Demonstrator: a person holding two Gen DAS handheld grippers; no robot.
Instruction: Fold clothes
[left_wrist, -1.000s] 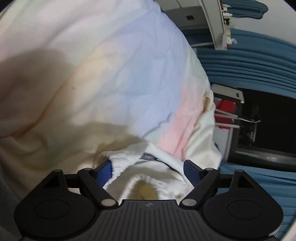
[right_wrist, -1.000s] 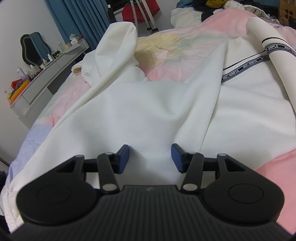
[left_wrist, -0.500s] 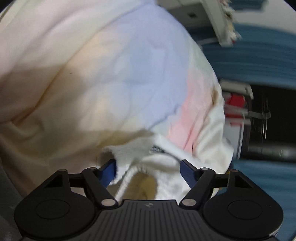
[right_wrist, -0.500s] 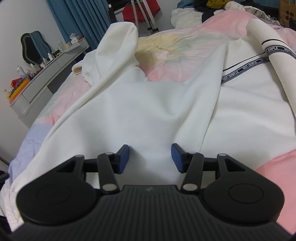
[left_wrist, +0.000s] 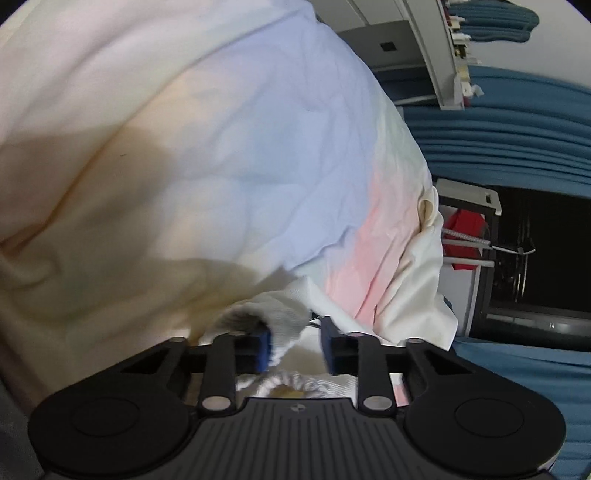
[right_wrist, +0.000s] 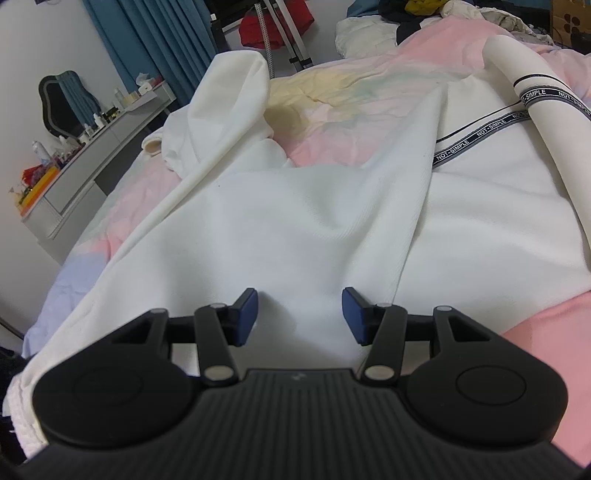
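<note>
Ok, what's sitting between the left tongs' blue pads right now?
A bunched ribbed edge of the white garment fills the gap between the left tongs, seen in the left wrist view.

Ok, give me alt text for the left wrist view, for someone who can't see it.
The left gripper, its blue pads partly closed, pinches a ribbed white hem of the white garment between them. Beyond it spreads a pastel bedsheet in cream, lilac and pink. At the right edge hang blue curtains beside a dark opening.
</note>
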